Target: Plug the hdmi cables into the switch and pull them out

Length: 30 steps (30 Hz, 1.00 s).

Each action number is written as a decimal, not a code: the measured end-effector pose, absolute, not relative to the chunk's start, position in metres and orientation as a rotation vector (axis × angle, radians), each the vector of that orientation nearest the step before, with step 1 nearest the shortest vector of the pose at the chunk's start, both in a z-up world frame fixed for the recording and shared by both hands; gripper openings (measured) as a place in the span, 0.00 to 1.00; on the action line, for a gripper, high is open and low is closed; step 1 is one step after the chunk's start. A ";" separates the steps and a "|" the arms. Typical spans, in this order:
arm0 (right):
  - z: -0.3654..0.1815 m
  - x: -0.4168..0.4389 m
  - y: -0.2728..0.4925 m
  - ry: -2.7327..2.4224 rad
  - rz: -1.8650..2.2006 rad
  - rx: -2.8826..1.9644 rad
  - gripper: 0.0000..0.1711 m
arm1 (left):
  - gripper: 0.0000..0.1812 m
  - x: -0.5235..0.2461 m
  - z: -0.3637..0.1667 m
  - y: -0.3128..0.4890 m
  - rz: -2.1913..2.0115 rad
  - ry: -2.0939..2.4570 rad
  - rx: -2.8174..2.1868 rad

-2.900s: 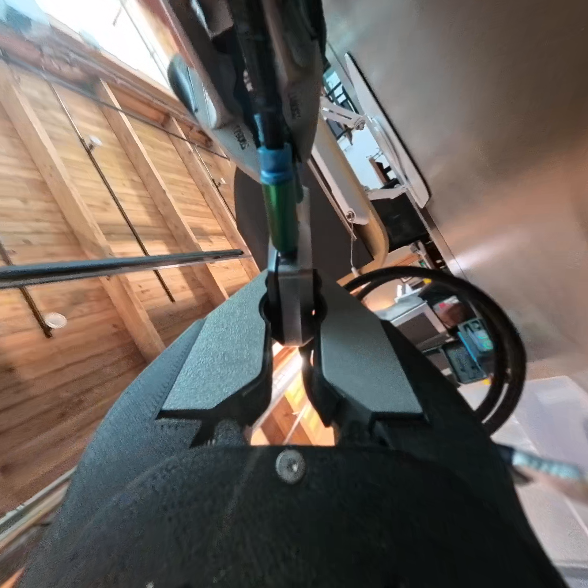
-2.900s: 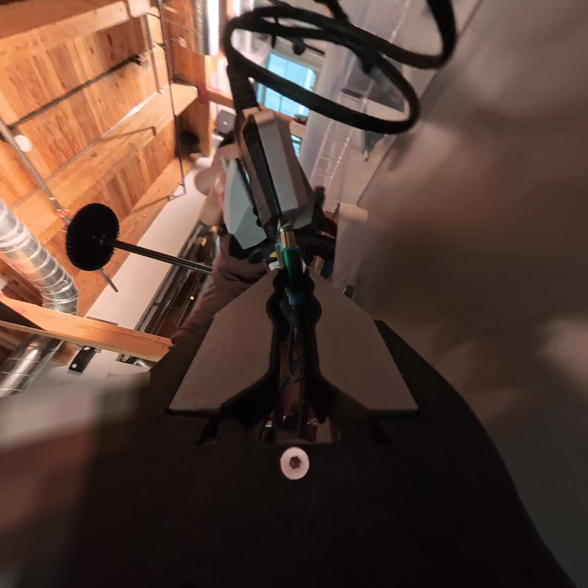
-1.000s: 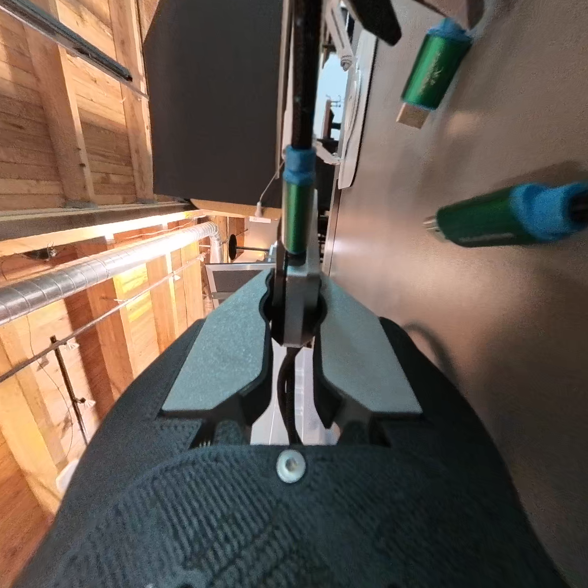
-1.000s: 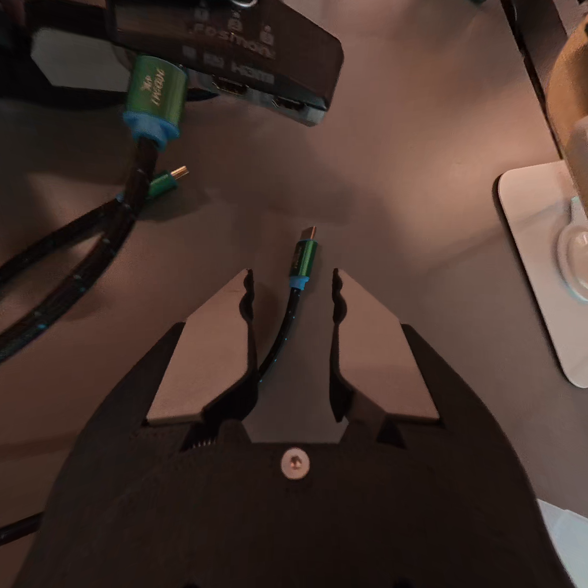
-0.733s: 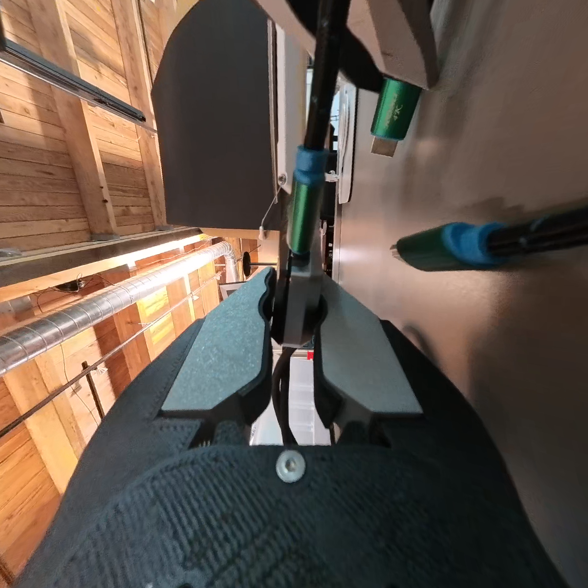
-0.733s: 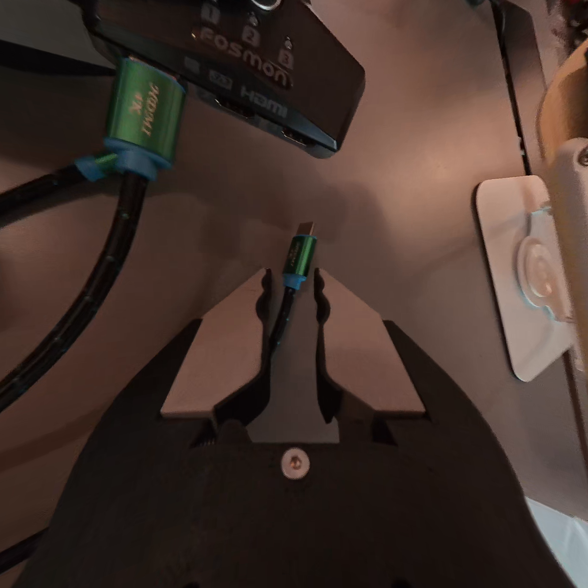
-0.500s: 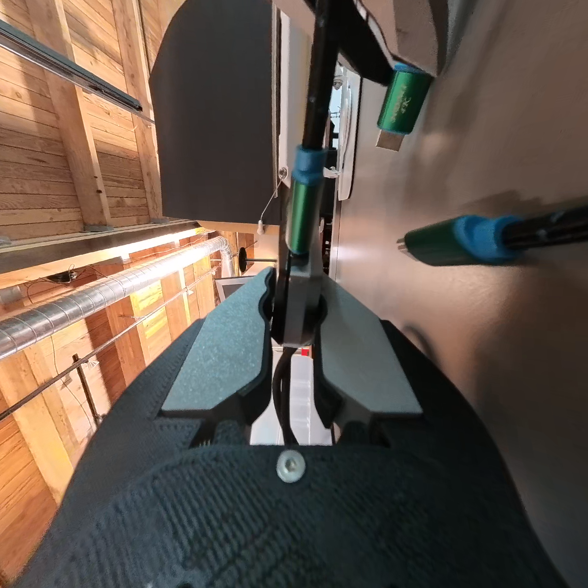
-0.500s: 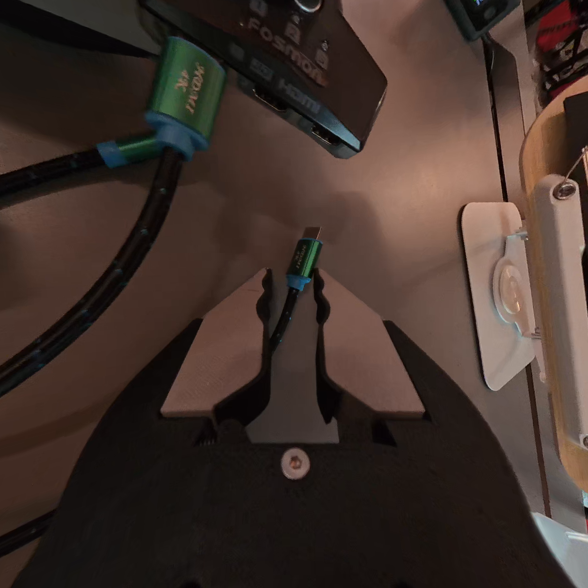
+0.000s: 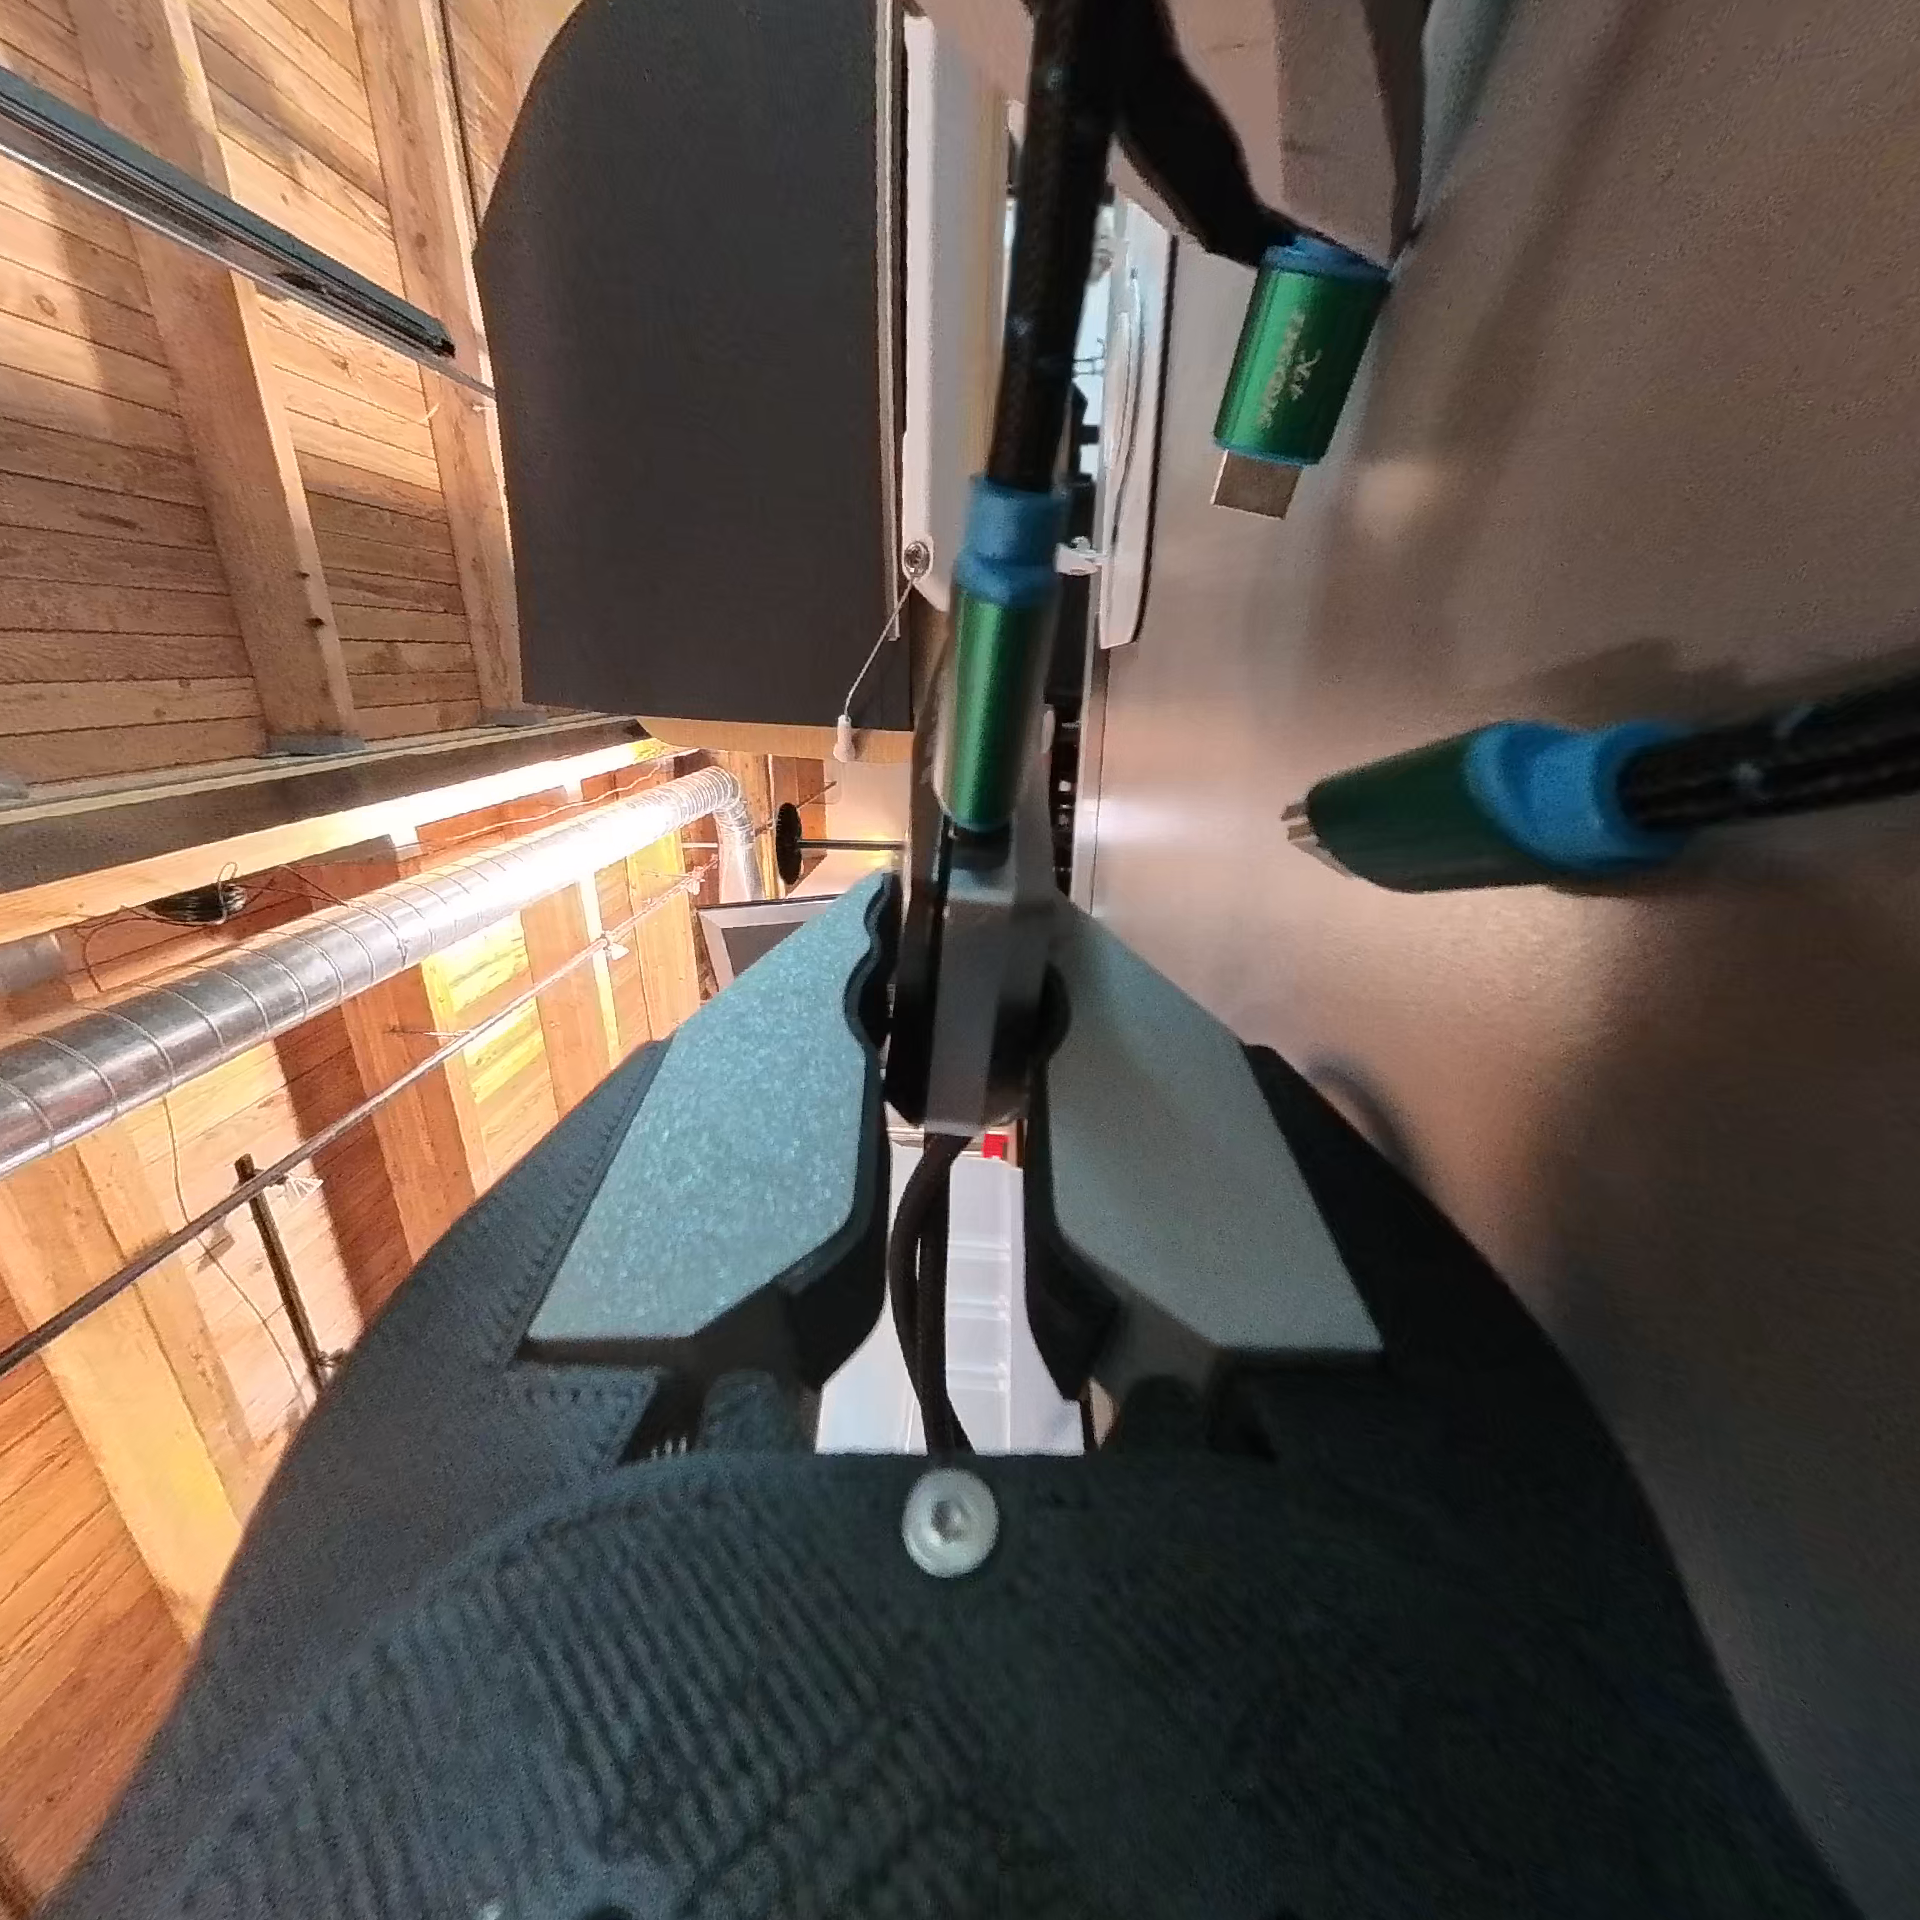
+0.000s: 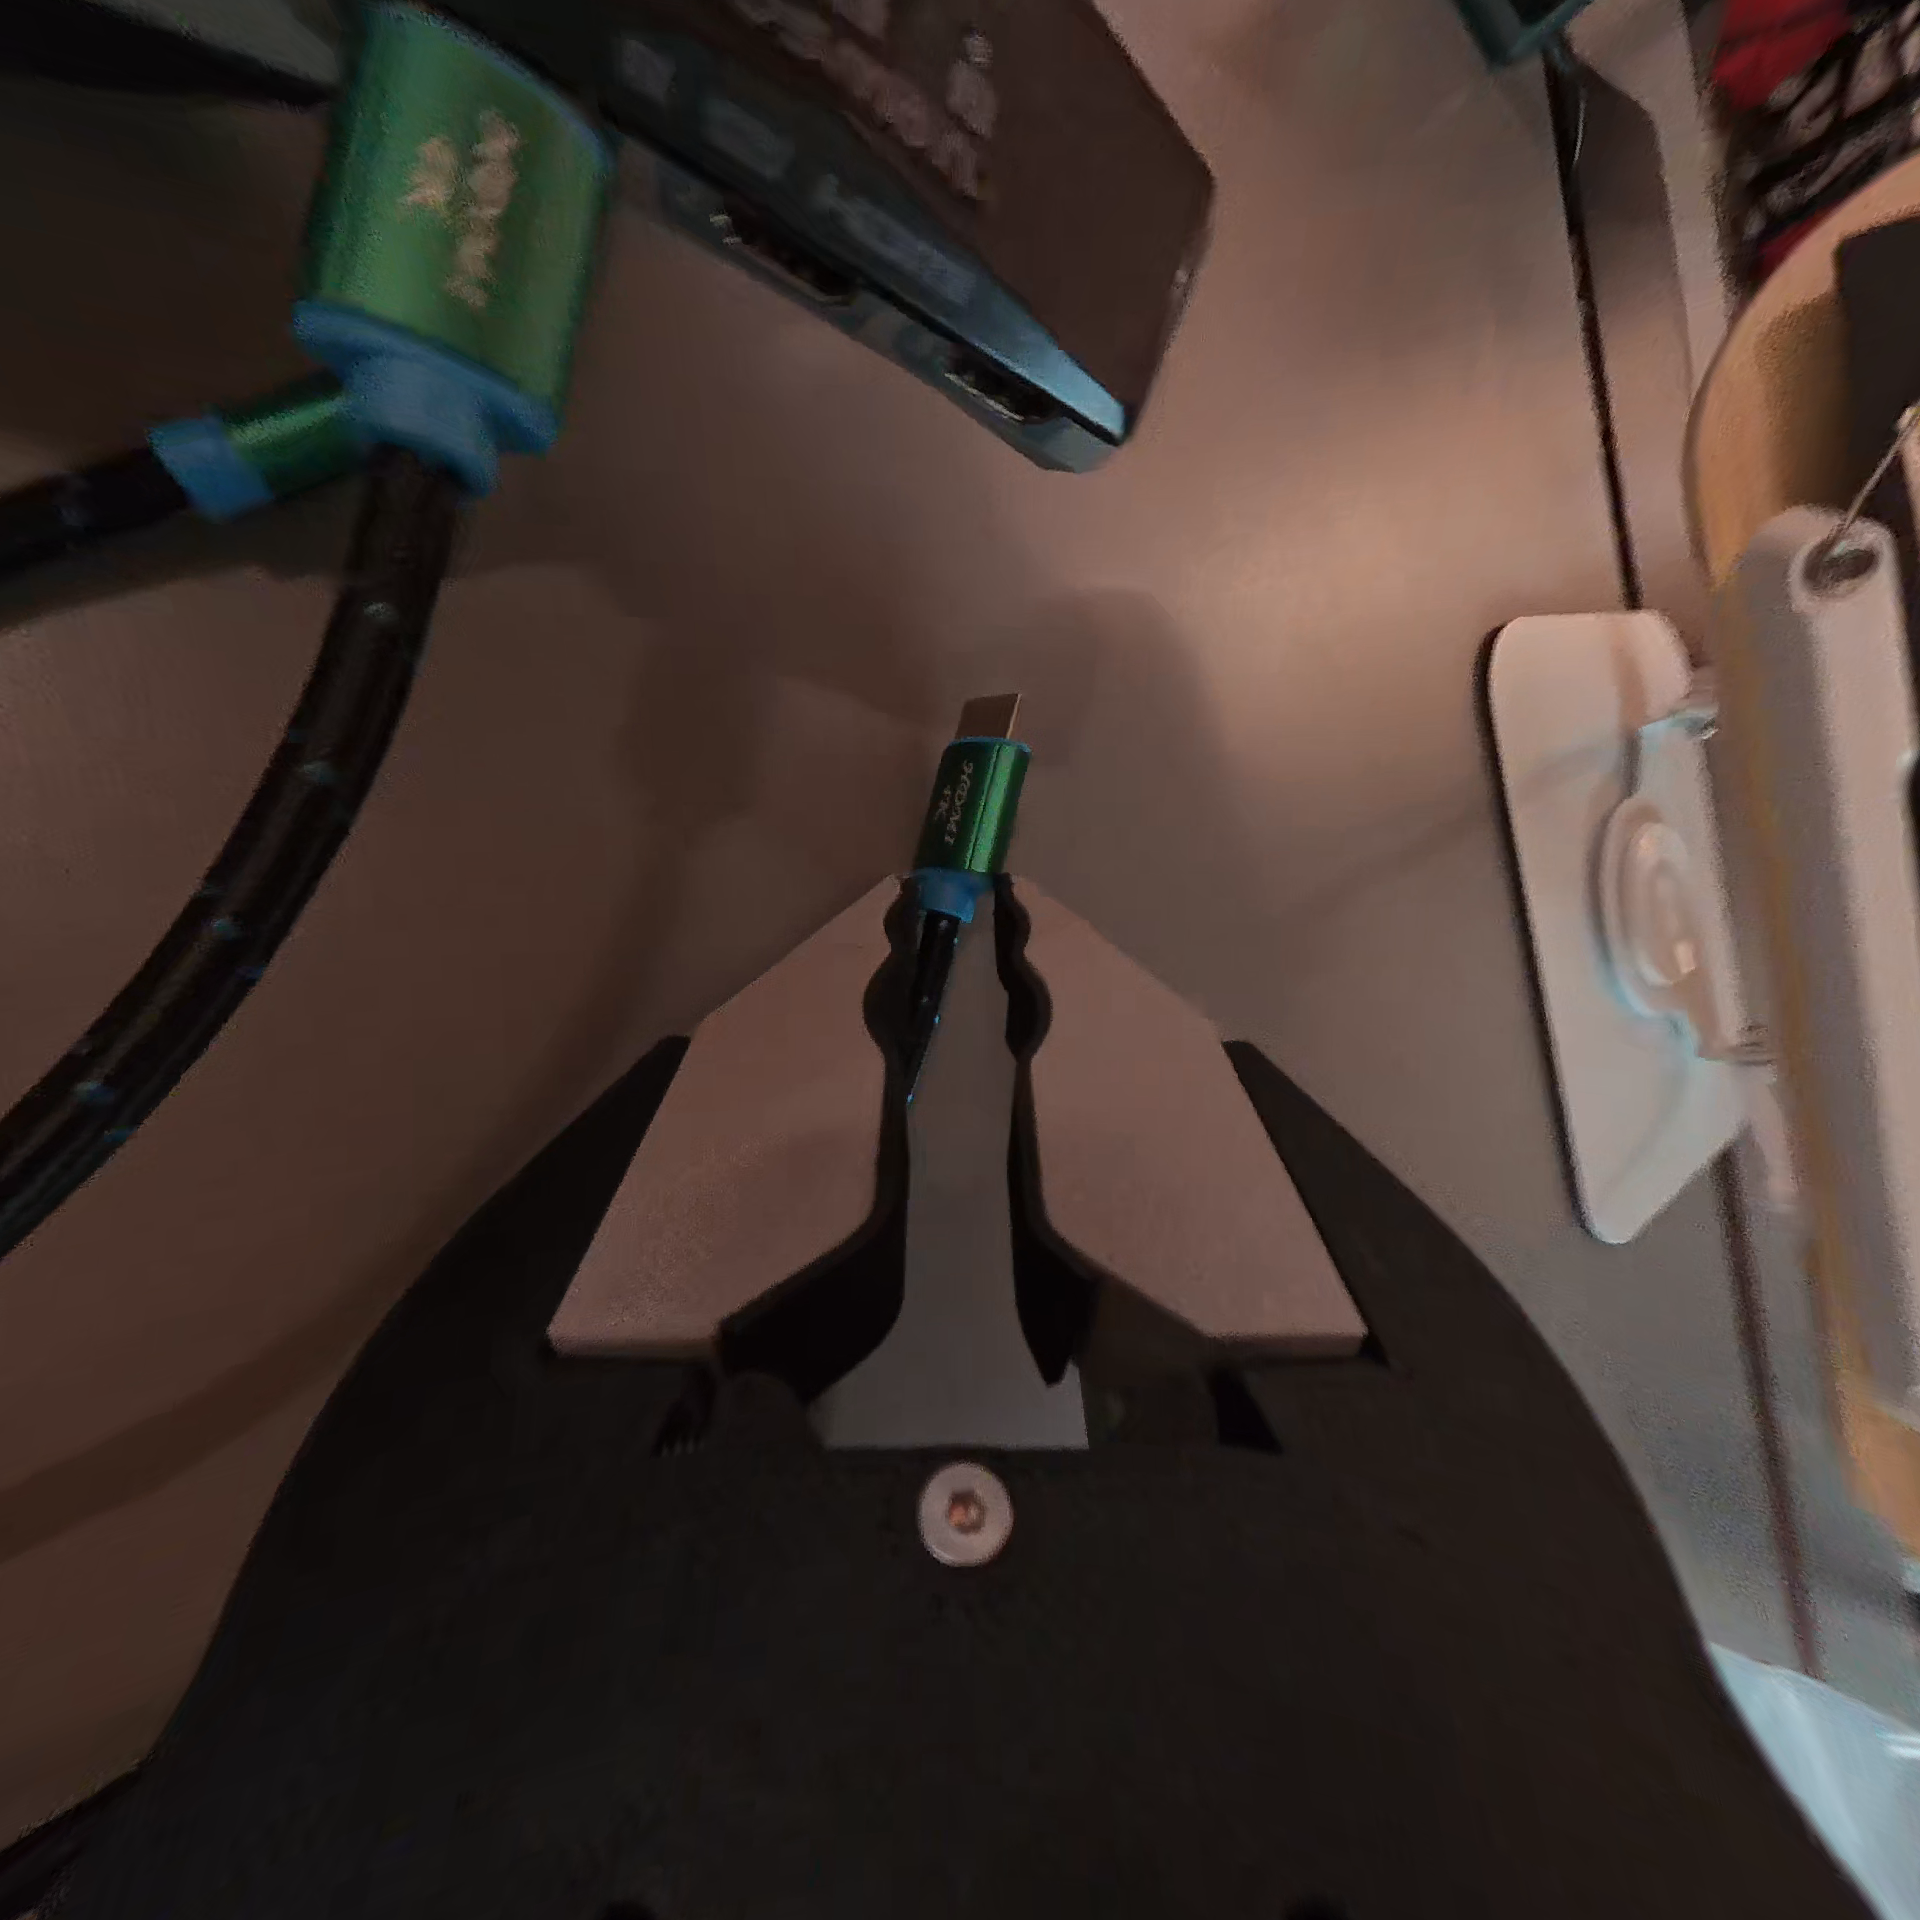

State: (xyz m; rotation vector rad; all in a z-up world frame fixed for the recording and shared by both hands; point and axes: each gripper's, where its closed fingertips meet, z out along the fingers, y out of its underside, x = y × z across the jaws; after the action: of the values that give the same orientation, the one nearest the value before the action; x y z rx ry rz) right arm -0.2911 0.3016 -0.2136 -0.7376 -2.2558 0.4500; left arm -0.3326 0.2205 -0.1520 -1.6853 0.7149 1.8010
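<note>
Now | left gripper [image 9: 961, 997] jaws pinching switch [image 9: 971, 1023] | right gripper [image 10: 951, 904] jaws pinching green HDMI plug [image 10: 971, 810] over surface [image 10: 1299, 582]

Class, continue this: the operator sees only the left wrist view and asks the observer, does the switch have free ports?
Observer: Yes, two empty ports show on the switch beside the inserted plug.
Operator: Where does the right claw grip?
Observer: The right claw is shut on the cable, just behind the blue collar of the free plug.
Operator: Is it aimed?
Observer: Its tip points roughly at the end port, apart from it.
</note>
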 end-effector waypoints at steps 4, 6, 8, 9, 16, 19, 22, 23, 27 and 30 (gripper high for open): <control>-0.215 -0.292 0.302 -2.297 0.661 -0.994 0.05 | 0.11 -0.333 -0.149 0.220 1.819 0.711 -1.669; -0.216 -0.290 0.301 -2.318 0.782 -1.099 0.04 | 0.11 -0.334 -0.149 0.220 1.817 0.706 -1.672; -0.216 -0.287 0.298 -2.342 0.914 -1.191 0.04 | 0.11 -0.334 -0.149 0.219 1.816 0.698 -1.672; -0.214 -0.286 0.296 -2.346 0.986 -1.228 0.04 | 0.11 -0.334 -0.149 0.219 1.815 0.696 -1.672; -0.198 -0.266 0.275 -2.440 1.577 -1.452 0.04 | 0.11 -0.333 -0.147 0.219 1.816 0.693 -1.664; -0.191 -0.262 0.271 -2.452 1.708 -1.488 0.04 | 0.11 -0.332 -0.141 0.217 1.836 0.688 -1.629; -0.183 -0.254 0.264 -2.466 1.855 -1.503 0.04 | 0.11 -0.329 -0.137 0.218 1.872 0.712 -1.587; -0.179 -0.251 0.260 -2.470 1.916 -1.509 0.04 | 0.11 -0.327 -0.135 0.219 1.885 0.724 -1.568; -0.172 -0.243 0.247 -2.484 2.092 -1.565 0.04 | 0.11 -0.314 -0.127 0.223 1.933 0.781 -1.463; -0.161 -0.237 0.240 -2.492 2.252 -1.560 0.04 | 0.11 -0.300 -0.118 0.224 1.947 0.817 -1.356</control>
State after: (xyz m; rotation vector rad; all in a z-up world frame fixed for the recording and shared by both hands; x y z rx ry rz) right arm -0.2367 0.2399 -0.1615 -1.5598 -2.4916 2.2519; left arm -0.2999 0.2241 -0.1181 -1.3558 0.8171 1.9466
